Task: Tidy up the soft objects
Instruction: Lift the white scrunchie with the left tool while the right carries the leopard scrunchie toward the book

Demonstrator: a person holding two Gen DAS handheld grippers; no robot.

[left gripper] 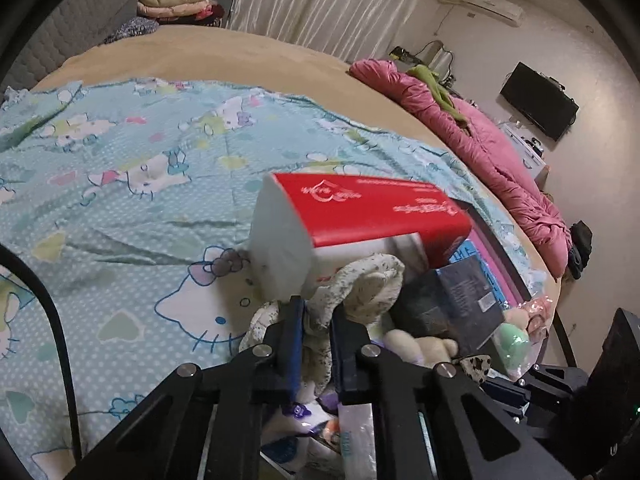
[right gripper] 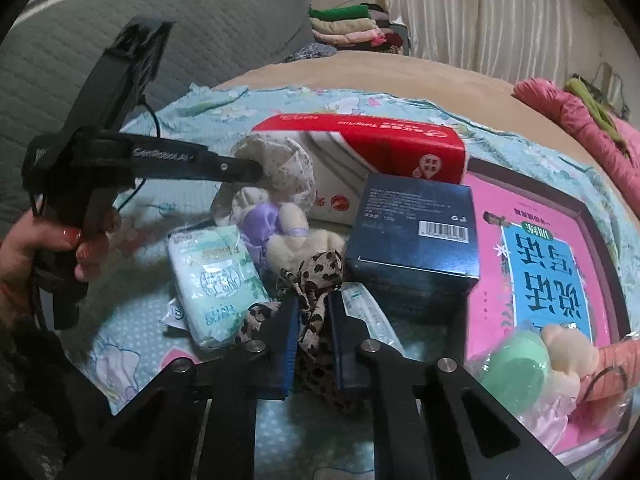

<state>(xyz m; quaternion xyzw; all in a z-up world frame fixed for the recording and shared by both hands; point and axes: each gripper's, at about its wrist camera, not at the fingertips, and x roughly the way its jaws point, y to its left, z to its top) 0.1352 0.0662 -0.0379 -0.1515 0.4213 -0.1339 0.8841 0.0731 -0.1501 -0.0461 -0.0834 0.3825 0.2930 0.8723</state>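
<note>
The left gripper (left gripper: 316, 320) is clamped on the floral plush (left gripper: 360, 284), whose ear fabric sits between the jaws. The right gripper (right gripper: 313, 320) is clamped on the leopard scarf (right gripper: 316, 280), bunched between its jaws. Both are light, limp and compressible; gathered folds probably offer the firmest hold.

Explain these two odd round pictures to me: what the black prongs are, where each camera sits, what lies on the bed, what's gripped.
No robot: a person's hand holds a two-fingered black grabber in each hand, each with a camera looking along its fingers. One picture is from the left tool, shut on a floral stuffed toy. The other is from the right tool, shut on a leopard-print cloth. On the cartoon bedsheet lie a red tissue pack, blue box and pink book.
</note>
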